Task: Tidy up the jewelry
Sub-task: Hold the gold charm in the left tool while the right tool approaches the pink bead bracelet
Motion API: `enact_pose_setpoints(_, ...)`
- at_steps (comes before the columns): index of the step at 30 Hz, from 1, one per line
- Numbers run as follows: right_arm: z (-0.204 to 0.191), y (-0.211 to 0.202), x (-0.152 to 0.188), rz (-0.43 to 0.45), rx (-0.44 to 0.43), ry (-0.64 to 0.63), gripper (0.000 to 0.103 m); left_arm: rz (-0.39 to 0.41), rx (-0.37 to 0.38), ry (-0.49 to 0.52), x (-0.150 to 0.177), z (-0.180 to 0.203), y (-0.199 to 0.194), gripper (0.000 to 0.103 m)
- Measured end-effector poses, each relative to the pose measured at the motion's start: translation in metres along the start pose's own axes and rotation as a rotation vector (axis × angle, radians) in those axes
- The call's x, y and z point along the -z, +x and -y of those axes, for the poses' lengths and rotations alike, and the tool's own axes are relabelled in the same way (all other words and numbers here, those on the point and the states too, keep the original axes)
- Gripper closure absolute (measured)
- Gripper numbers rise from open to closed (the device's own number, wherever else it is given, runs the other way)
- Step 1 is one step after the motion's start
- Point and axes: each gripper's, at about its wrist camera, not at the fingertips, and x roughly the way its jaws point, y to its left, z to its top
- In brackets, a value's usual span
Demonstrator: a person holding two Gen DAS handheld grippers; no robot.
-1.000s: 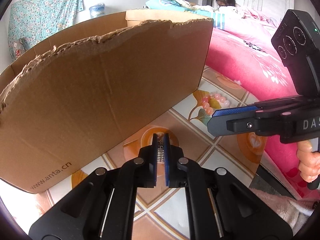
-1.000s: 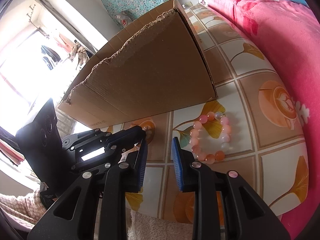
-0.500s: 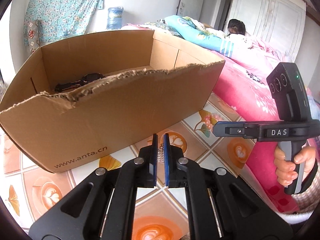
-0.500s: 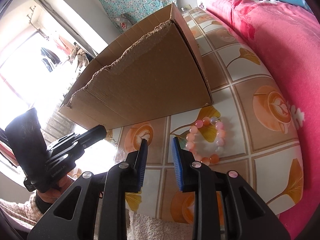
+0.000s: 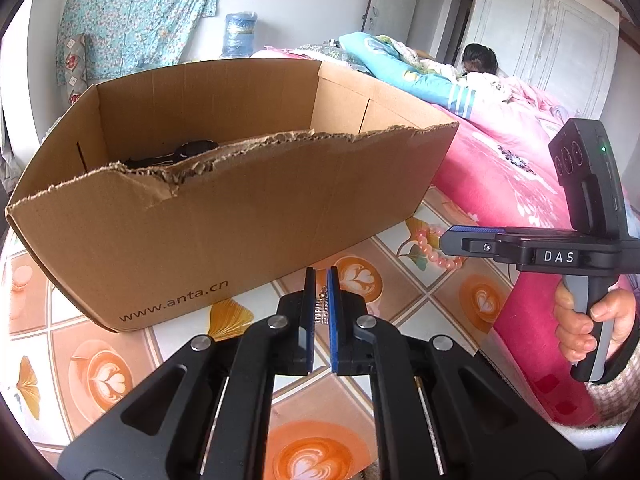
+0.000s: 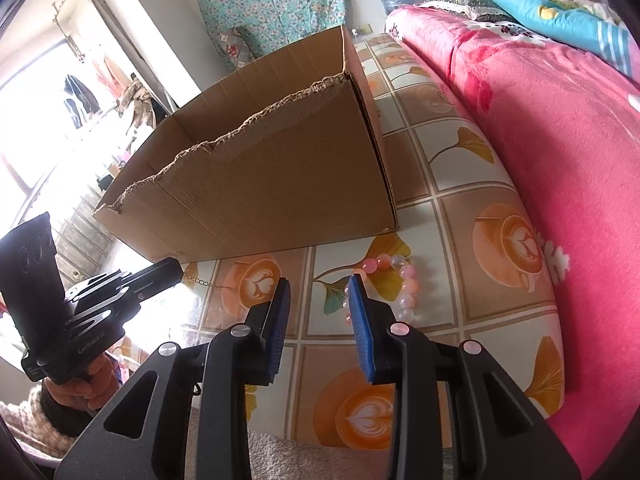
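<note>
My left gripper (image 5: 321, 280) is shut on a small silver chain piece (image 5: 321, 309) and holds it above the tiled table, in front of the open cardboard box (image 5: 248, 216). In the right wrist view the left gripper (image 6: 176, 276) shows at the left with the thin chain (image 6: 204, 282) hanging from its tip. A dark watch (image 5: 188, 151) lies inside the box. A pink bead bracelet (image 6: 394, 284) lies on the table by the box's right corner; it also shows in the left wrist view (image 5: 430, 248). My right gripper (image 6: 318, 294) is open just before the bracelet.
A bed with a pink blanket (image 6: 560, 120) borders the table (image 6: 460, 184) on the right, and a person (image 5: 480, 62) lies on it. A floral cloth (image 5: 136, 12) and a water bottle (image 5: 239, 34) stand behind the box.
My left gripper has risen with the chain piece, so the box's inside and the watch now show. My right gripper has opened wider and stays near the bracelet.
</note>
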Motion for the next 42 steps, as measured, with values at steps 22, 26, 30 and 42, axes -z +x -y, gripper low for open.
enact_pose_setpoints(22, -0.011, 0.026, 0.003, -0.067, 0.142, -0.069, 0.073, -0.094, -0.060, -0.019, 0.016, -0.012, 0.024, 0.098)
enact_pose_setpoints(26, -0.014, 0.026, 0.003, -0.071, 0.141, -0.073, 0.073, -0.094, -0.059, -0.020, 0.016, -0.013, 0.023, 0.098)
enact_pose_setpoints(30, -0.016, 0.025, 0.004, -0.071, 0.139, -0.075, 0.073, -0.094, -0.061, -0.018, 0.016, -0.012, 0.023, 0.098)
enact_pose_setpoints(42, -0.013, 0.026, 0.002, -0.069, 0.127, -0.068, 0.073, -0.099, -0.073, -0.014, 0.014, -0.007, 0.027, 0.098)
